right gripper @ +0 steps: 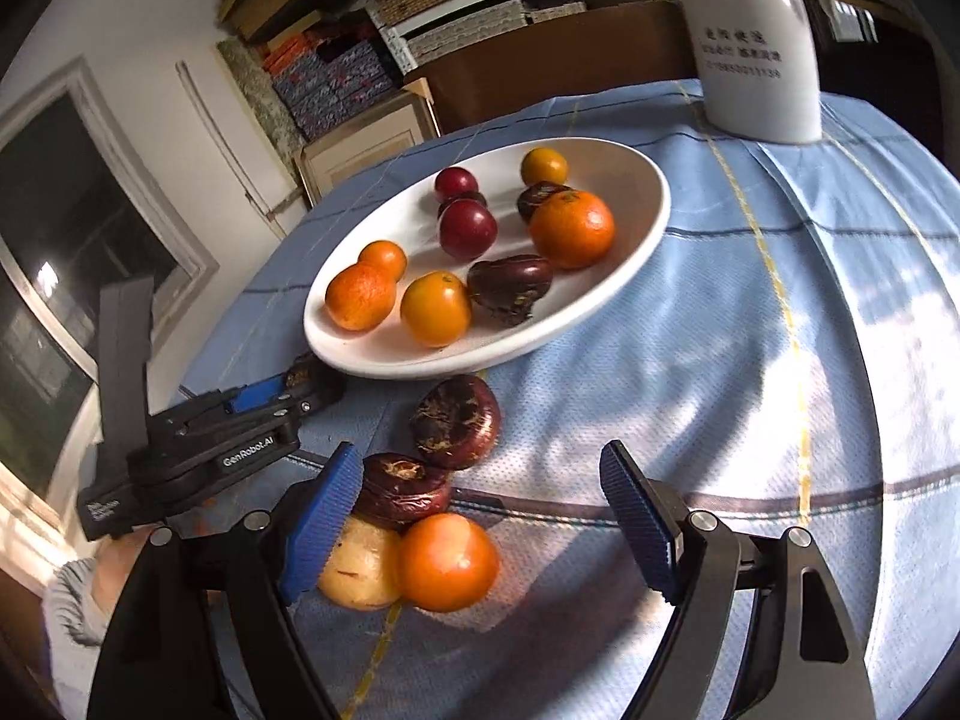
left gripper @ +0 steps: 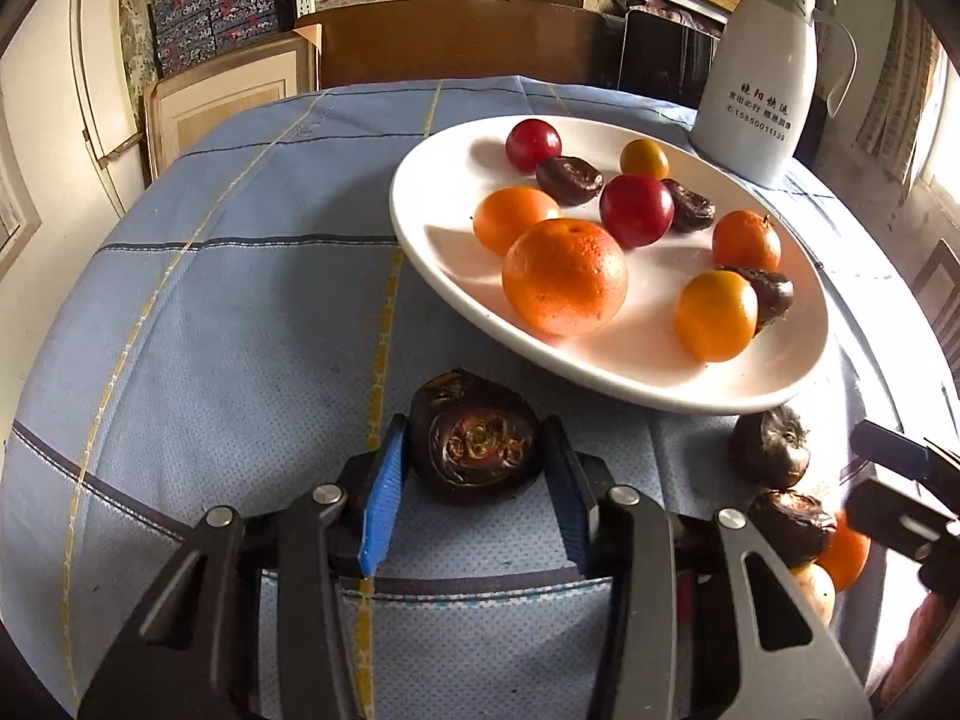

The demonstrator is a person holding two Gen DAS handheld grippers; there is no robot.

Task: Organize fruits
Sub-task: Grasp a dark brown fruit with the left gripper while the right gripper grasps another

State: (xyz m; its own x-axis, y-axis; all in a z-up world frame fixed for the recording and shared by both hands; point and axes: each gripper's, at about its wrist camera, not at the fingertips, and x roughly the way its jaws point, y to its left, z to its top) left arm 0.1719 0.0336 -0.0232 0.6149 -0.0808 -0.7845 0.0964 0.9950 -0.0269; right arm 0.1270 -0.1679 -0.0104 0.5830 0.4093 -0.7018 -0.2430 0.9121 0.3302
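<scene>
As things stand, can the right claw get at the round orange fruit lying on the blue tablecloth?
Probably yes. The right claw is open, and the round orange fruit sits low between its fingers with nothing on top, though a pale yellow fruit touches its left side.

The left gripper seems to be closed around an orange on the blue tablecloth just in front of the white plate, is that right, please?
Not quite. The left gripper is closed on a dark brown water chestnut, not an orange, as the left wrist view shows. It does lie on the blue tablecloth just in front of the white plate.
</scene>
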